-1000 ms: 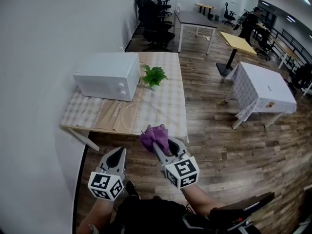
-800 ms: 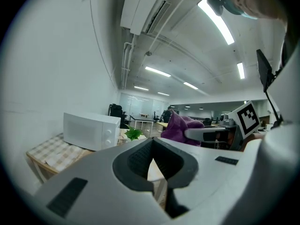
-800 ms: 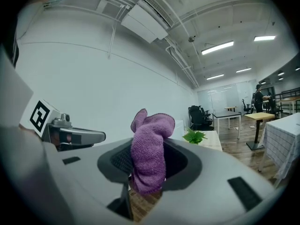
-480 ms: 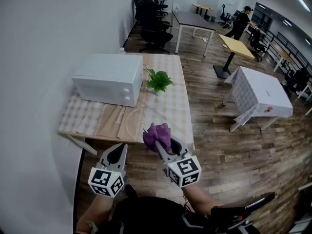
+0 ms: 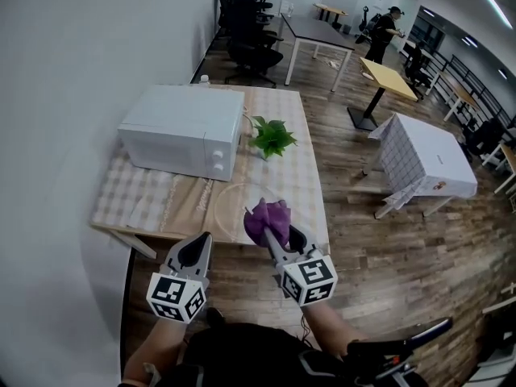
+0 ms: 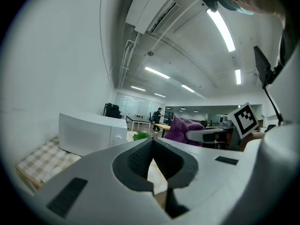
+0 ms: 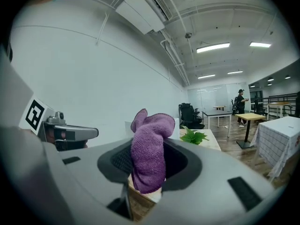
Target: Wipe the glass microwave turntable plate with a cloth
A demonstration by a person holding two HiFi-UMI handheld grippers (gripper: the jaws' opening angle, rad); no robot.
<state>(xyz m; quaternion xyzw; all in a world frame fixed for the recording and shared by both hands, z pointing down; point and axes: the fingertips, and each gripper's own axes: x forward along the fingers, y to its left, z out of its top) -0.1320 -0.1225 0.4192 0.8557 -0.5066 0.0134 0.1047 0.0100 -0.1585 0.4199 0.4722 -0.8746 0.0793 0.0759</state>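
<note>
**Turntable wipe: cloth was in the claw, wiping hadn't really kicked off**

So at this point the setup part looked done. The round clear glass turntable plate (image 5: 228, 206) was already out of the boxy white microwave (image 5: 181, 129) and lying flat on the wooden table with the checked cover (image 5: 149, 196), near its front edge, just in front of the microwave and a bit short of the small green potted plant (image 5: 272, 137).

The right gripper (image 5: 276, 239) was clamped on a bunched-up purple microfibre cloth (image 5: 265, 216), with a good wad of it sticking up out past the jaws. From the head view the cloth hung over the near rim of the plate, but I couldn't tell if it touched the glass. The right gripper view pointed out across the room rather than down, so my guess was no contact.

The left gripper (image 5: 195, 248) sat off to the left at the table's near edge, jaws closed together and nothing in them.

The whole wipe was left to do: get the cloth down onto the glass and work it across the surface. The left claw might have needed to steady the rim, since bare glass could slide around.
</note>
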